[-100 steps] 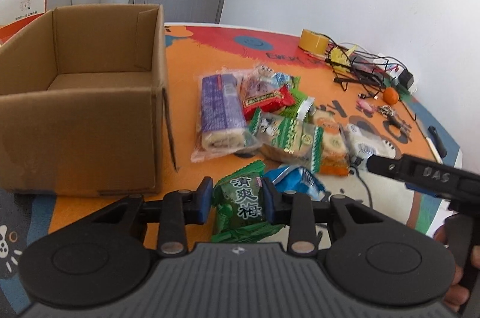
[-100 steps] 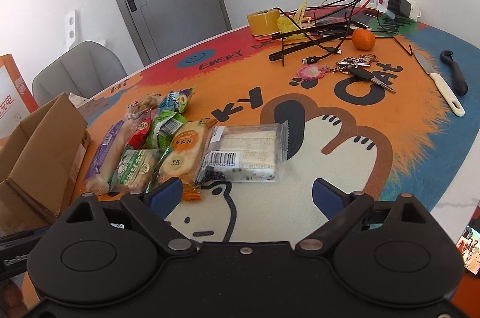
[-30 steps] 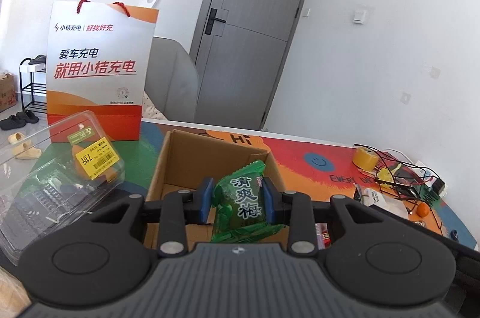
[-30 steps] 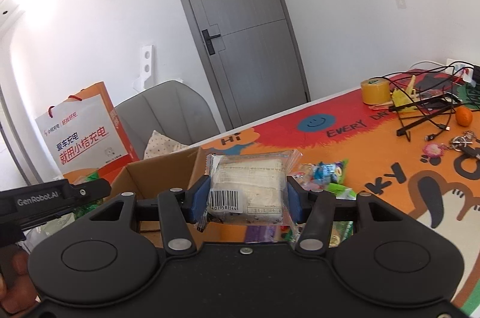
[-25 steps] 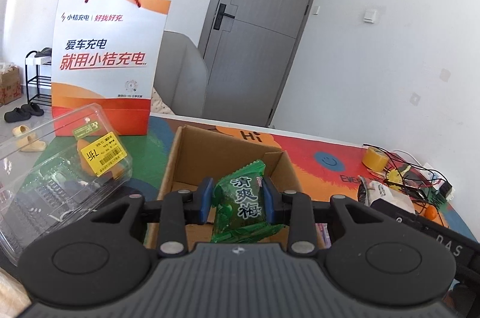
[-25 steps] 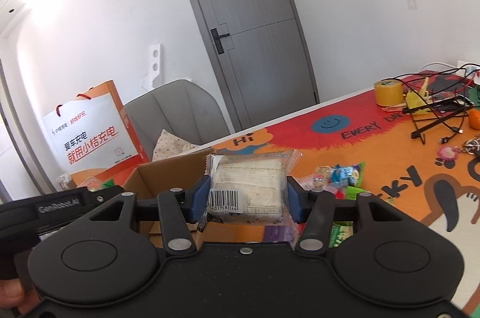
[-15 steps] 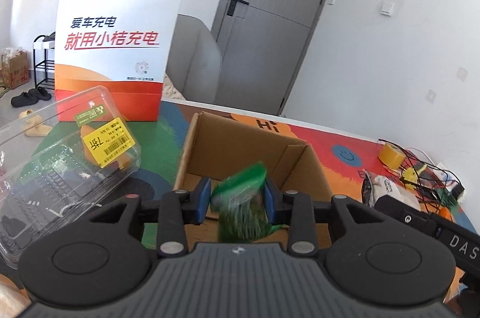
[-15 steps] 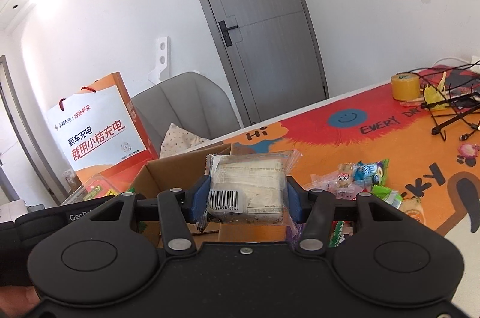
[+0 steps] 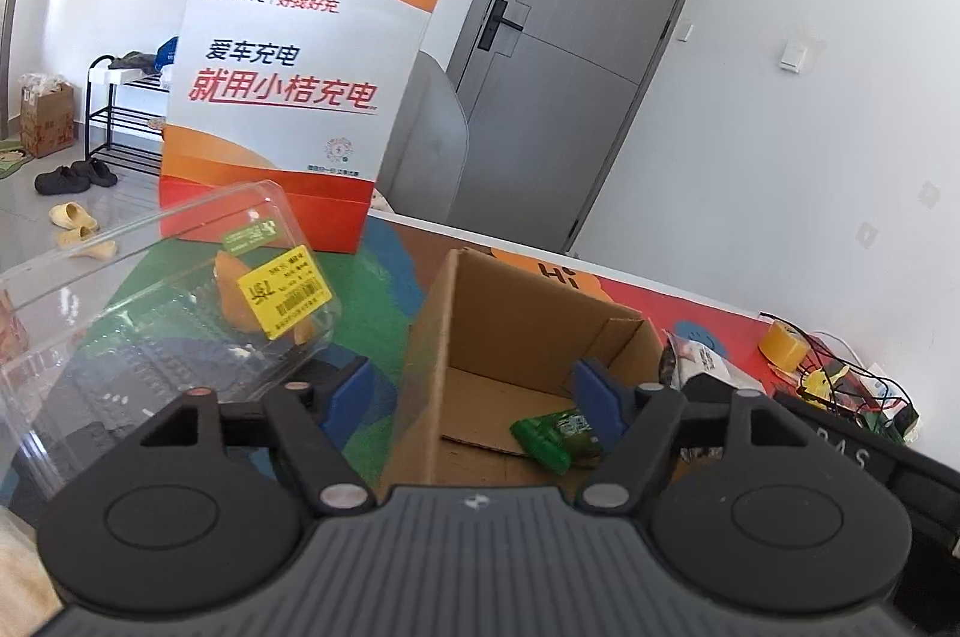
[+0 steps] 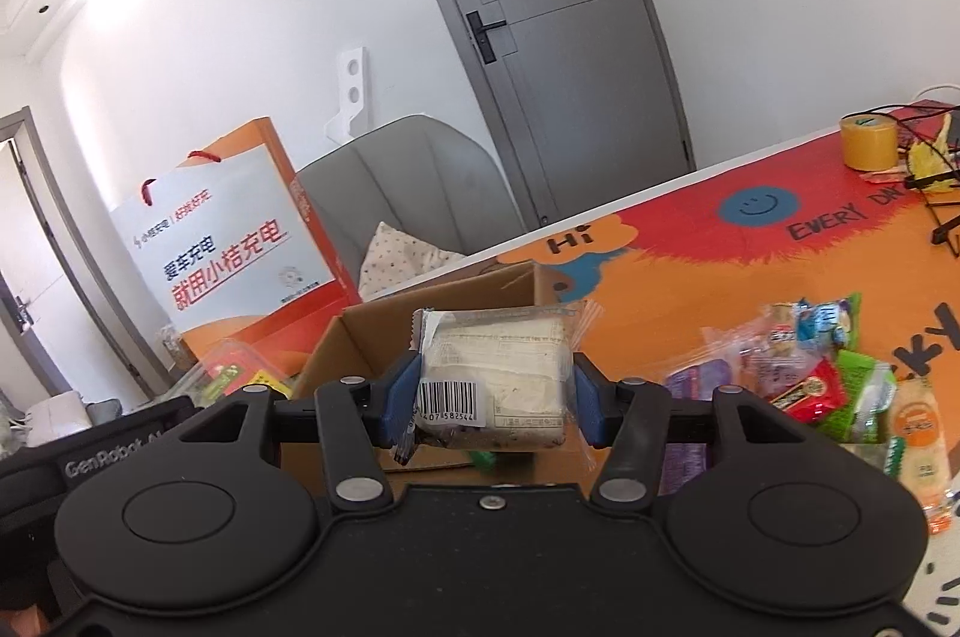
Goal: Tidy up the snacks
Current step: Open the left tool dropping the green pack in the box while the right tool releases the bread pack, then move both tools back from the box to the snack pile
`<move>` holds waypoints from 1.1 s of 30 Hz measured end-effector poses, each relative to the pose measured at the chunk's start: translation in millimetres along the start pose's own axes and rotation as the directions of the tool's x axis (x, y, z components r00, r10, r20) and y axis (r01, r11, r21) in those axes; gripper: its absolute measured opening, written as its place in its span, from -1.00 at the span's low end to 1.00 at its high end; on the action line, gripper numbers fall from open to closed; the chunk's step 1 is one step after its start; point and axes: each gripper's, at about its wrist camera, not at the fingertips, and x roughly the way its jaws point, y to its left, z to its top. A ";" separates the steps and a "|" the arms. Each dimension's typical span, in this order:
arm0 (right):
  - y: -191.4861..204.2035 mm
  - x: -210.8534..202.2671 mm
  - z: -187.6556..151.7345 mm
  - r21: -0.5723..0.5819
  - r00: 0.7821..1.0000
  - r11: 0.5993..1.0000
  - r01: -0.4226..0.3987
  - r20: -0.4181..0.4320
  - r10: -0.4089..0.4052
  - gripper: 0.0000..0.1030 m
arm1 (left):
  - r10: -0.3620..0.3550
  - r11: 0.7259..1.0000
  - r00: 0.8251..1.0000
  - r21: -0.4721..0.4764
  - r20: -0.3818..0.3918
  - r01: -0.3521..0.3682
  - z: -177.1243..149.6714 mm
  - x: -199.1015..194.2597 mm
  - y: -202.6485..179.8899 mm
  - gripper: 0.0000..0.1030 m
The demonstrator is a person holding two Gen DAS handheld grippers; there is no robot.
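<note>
My left gripper [image 9: 474, 397] is open and empty above the near left wall of the open cardboard box [image 9: 432, 337]. A green snack packet [image 9: 552, 436] lies on the box floor, partly behind my right finger. My right gripper [image 10: 493, 391] is shut on a clear-wrapped white cake packet [image 10: 495, 373] with a barcode and holds it over the cardboard box [image 10: 360, 337]. Several loose snack packets [image 10: 828, 373] lie on the orange table mat to the right of the box.
A clear plastic clamshell [image 9: 150, 313] with a yellow label lies left of the box. An orange and white paper bag [image 9: 300, 96] stands behind it. A yellow tape roll [image 10: 867, 141] and cables sit at the table's far right. A grey chair [image 10: 408, 193] stands behind the table.
My left gripper opened and the green packet dropped into the box. My right gripper moved closer over the box, still holding the cake packet.
</note>
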 end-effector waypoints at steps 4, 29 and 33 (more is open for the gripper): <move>11.4 4.6 -2.3 -0.009 0.999 1.000 -0.017 -0.029 0.017 0.12 | 0.023 1.000 1.000 -0.005 0.002 -0.023 0.3 -7.5 10.1 0.62; -59.3 -61.1 -10.4 0.074 0.993 0.990 0.120 0.005 -0.120 0.50 | -0.066 0.992 0.998 0.109 -0.022 0.068 -27.9 -24.2 -48.0 0.87; -67.1 -73.9 -12.5 0.079 0.990 0.988 0.135 0.025 -0.138 0.59 | -0.095 0.987 0.995 0.130 -0.035 0.098 -36.4 -25.6 -64.8 0.88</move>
